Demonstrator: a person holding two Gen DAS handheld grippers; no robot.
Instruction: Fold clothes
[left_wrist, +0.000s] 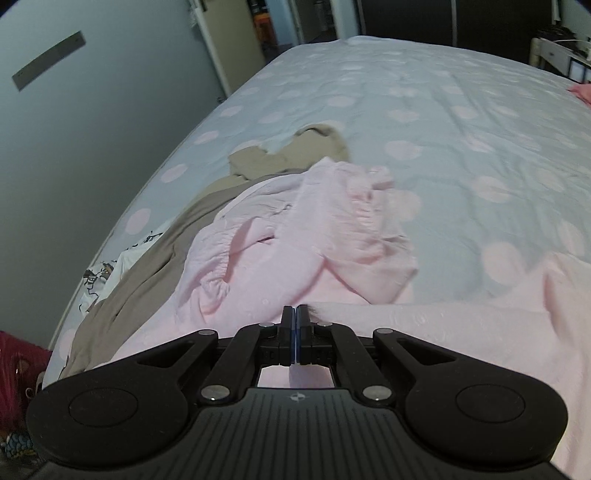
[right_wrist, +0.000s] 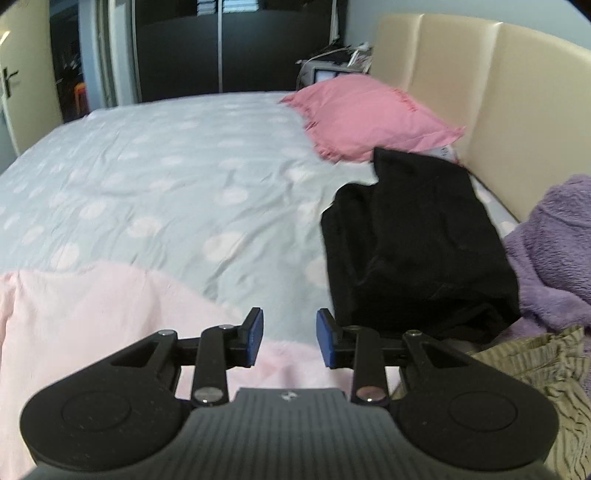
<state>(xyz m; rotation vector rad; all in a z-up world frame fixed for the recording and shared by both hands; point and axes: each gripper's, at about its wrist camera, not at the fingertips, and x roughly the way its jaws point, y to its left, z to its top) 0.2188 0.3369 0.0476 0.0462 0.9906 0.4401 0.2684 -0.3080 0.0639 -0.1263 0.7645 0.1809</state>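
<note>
One pink pillow (right_wrist: 373, 114), one black garment (right_wrist: 413, 240), one purple fleece (right_wrist: 554, 240) (right edge), one pale pink garment (left_wrist: 295, 236), one beige garment (left_wrist: 288, 151), two grippers.

A wide bed (right_wrist: 155, 177) fills the room, spread with a pale blue cover dotted in soft pink. A cream padded headboard (right_wrist: 480, 74) rises behind a pink pillow (right_wrist: 369, 114). Dark wardrobe doors (right_wrist: 177, 48) stand beyond, beside an open doorway (left_wrist: 266, 33) and a grey wall (left_wrist: 92, 110).
</note>
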